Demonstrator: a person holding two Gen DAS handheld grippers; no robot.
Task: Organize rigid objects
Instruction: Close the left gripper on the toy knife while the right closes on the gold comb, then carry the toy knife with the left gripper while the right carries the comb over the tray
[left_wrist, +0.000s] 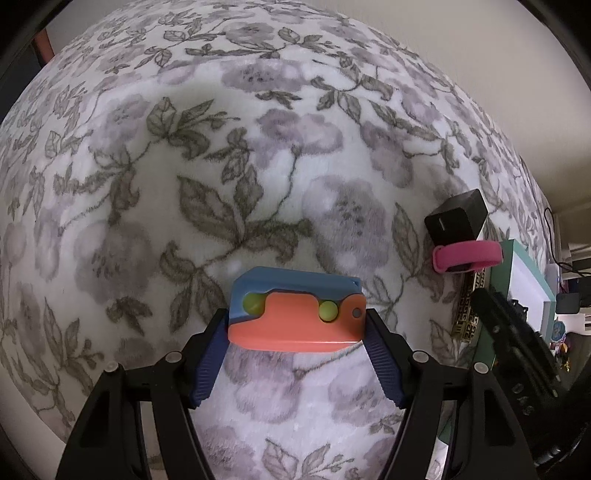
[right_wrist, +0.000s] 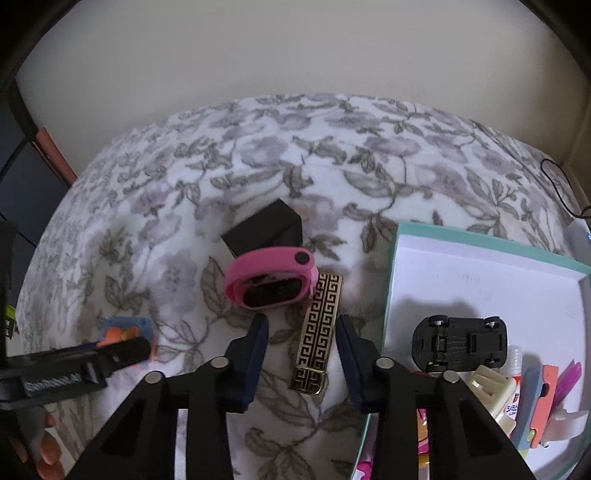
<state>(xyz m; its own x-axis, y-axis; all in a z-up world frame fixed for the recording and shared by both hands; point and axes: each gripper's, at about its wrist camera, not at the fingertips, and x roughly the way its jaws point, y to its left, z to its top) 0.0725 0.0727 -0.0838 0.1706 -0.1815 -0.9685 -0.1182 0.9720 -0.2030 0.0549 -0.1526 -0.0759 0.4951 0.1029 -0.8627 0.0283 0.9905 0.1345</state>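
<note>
Toy block (left_wrist: 295, 314), blue and orange with two yellow-green knobs, sits between my left tongs (left_wrist: 297, 332) on the floral blanket (left_wrist: 221, 166); both blue pads (left_wrist: 210, 363) look pressed against its short ends, so I read that as a grip; from the right wrist view I see the same block partly hidden behind the left tongs' black body, low at the left edge; a hand (right_wrist: 44, 450) shows at the bottom left corner there.

Right tongs (right_wrist: 301, 321) point down over the gold-and-black patterned bar (right_wrist: 319, 328); the bar lies between the pads but there is a gap on both sides, so nothing held; jaws stand fairly narrow.

Pink band (right_wrist: 271, 282) lies just above the bar's top end, touching or nearly so; I cannot tell which; black box (right_wrist: 266, 230) sits right behind the band, touching it.

Teal-rimmed tray (right_wrist: 391, 266) is to the right of the bar, white inside; in it a black toy car (right_wrist: 458, 339) lies upside down, wheels up; near the tray's lower right corner is a clutter of small items: a cream clip (right_wrist: 487, 386), a blue-orange piece (right_wrist: 537, 398), something purple (right_wrist: 569, 380); a black cable (right_wrist: 554, 184) runs along the blanket's far right edge.
</note>
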